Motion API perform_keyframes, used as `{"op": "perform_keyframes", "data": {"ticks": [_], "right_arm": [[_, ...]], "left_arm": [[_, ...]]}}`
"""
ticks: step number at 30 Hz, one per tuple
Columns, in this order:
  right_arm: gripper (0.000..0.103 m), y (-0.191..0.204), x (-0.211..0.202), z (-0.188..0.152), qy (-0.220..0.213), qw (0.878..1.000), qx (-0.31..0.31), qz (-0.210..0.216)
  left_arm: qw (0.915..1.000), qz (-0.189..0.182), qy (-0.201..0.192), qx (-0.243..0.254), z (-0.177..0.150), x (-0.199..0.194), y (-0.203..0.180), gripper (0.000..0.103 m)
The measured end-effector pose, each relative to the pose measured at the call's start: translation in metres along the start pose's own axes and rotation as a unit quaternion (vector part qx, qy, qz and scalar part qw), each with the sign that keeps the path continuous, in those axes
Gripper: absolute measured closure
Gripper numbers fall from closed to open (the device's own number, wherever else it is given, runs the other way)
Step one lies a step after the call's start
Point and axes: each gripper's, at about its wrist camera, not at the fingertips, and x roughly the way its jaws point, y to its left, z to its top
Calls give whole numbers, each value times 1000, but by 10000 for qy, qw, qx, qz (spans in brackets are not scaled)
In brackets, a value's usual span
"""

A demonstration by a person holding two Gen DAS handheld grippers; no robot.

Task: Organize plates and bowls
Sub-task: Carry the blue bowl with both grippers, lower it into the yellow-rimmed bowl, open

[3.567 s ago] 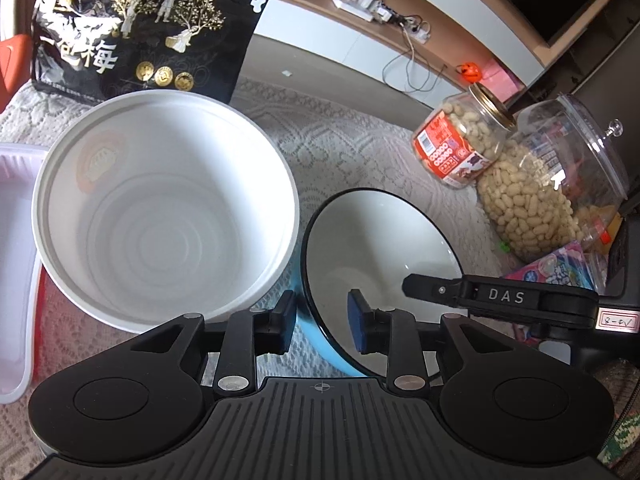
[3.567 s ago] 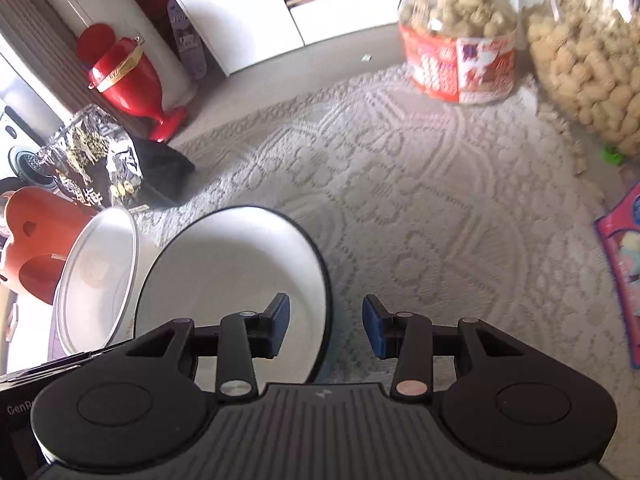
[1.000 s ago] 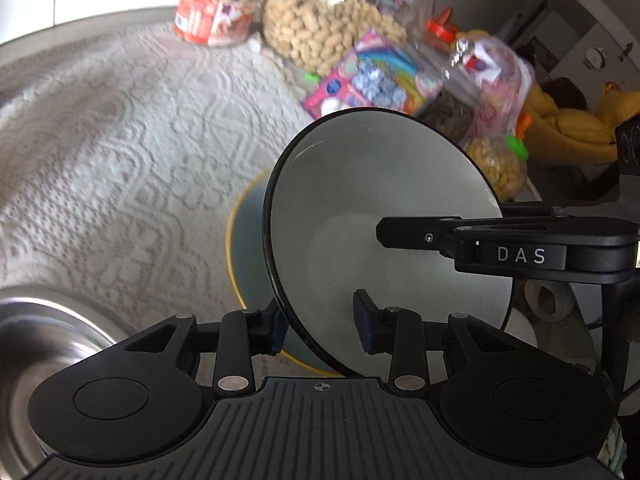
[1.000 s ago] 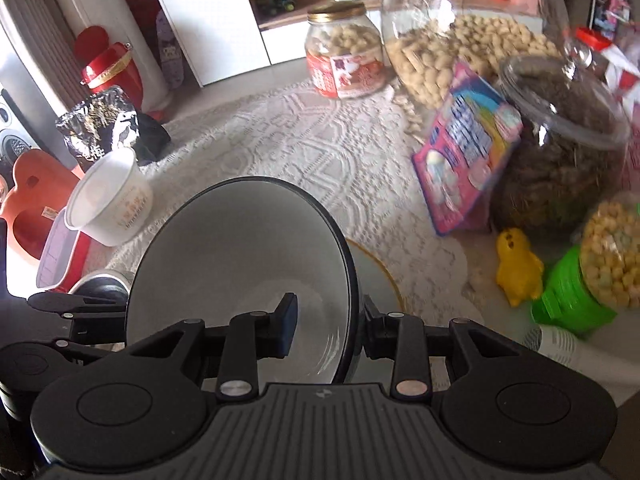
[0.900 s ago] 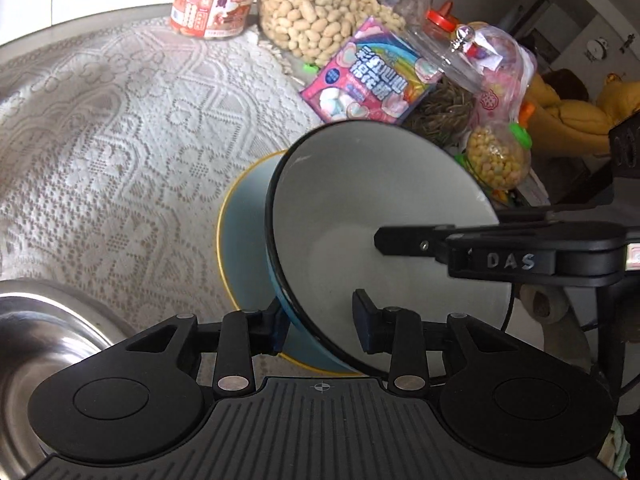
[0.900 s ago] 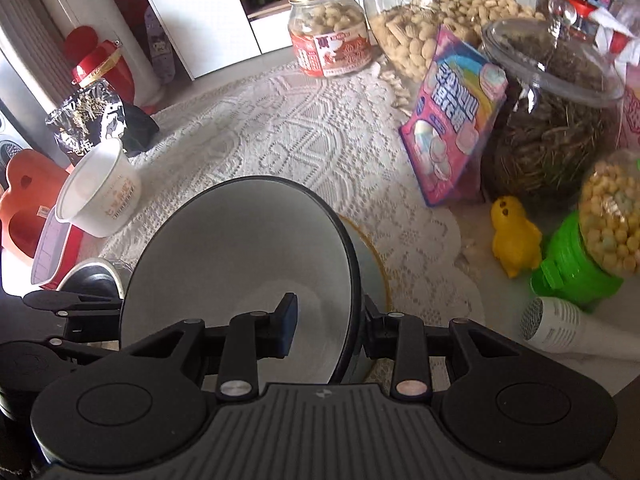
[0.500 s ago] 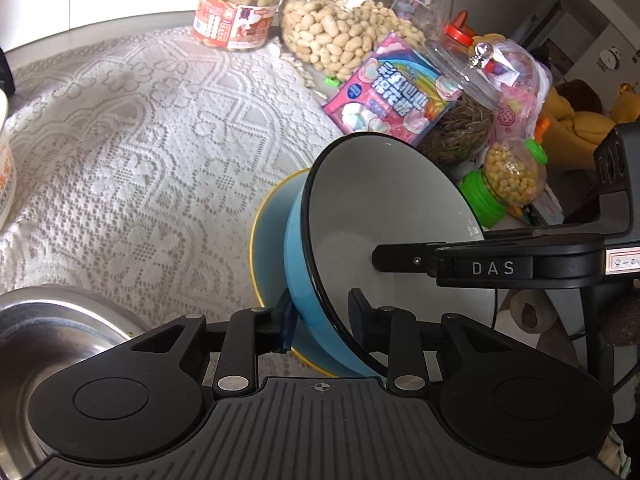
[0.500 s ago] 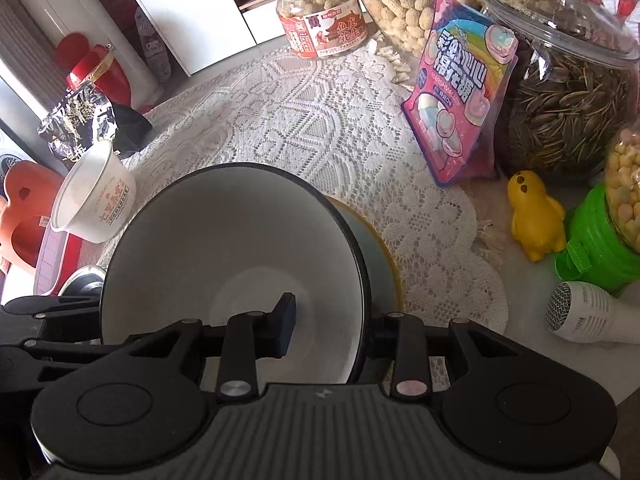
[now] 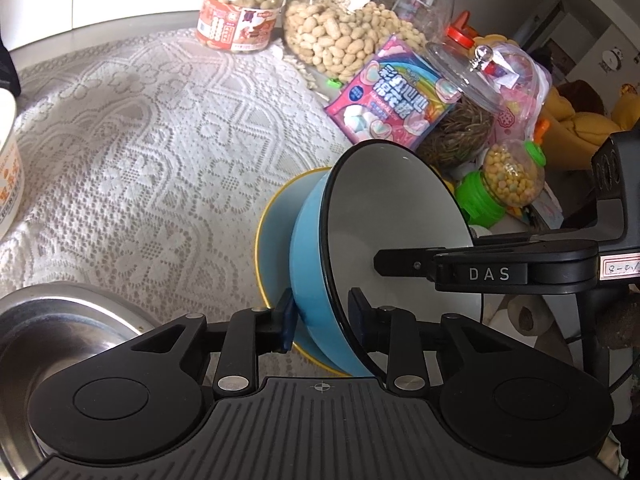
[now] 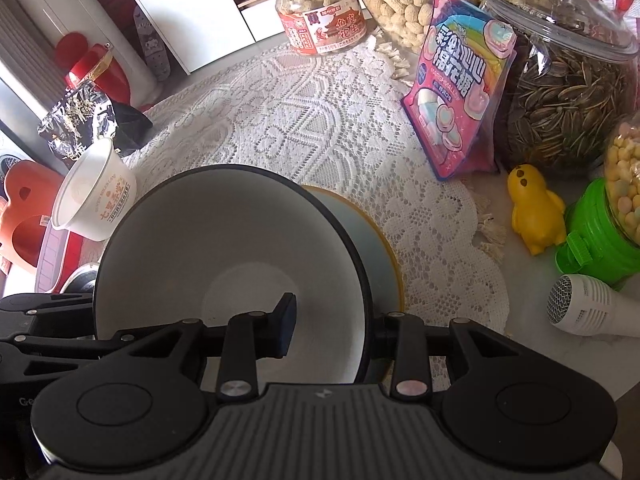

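A blue bowl (image 9: 310,264) with a white inside (image 10: 224,264) and a black rim is held tilted, its base resting in a grey-blue dish with a yellow rim (image 9: 274,248) on the lace cloth. My left gripper (image 9: 322,316) is shut on the bowl's near wall, one pad on the blue outside and one inside the rim. From the other side, my right gripper (image 10: 332,320) is shut on the rim, with one pad inside the bowl and the other finger behind the wall. The dish (image 10: 382,264) shows beyond the bowl in the right wrist view.
A steel bowl (image 9: 60,328) sits at the near left and a white paper tub (image 10: 96,200) farther left. Peanut jars (image 9: 240,8), a pink marshmallow bag (image 10: 460,100), a seed jar (image 10: 568,92), a yellow duck (image 10: 536,216), a green-capped bottle (image 10: 600,236) and a microphone (image 10: 584,308) crowd the right.
The blue bowl has come down from above the yellow-rimmed dish into it and tilted over. The left jaws have narrowed onto its wall. The right grip is unchanged.
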Motion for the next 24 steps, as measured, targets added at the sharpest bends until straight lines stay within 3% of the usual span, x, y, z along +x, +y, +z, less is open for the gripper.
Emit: {"op": "perform_keyframes", "data": {"ticks": [16,21,24], "right_arm": [[70,0,-3,-1,51,9998,135,110],[65,-2,-6,0,-70,9999,117,-40],[63,-8,-12,3,-115,9995,276,64]], "left_arm": [[9998,142,-117,27,2,-8,3,71],[9992,185,-346,30,5,-21,7,80],[9987,196,-481,-7,7,-29,11,80]]}}
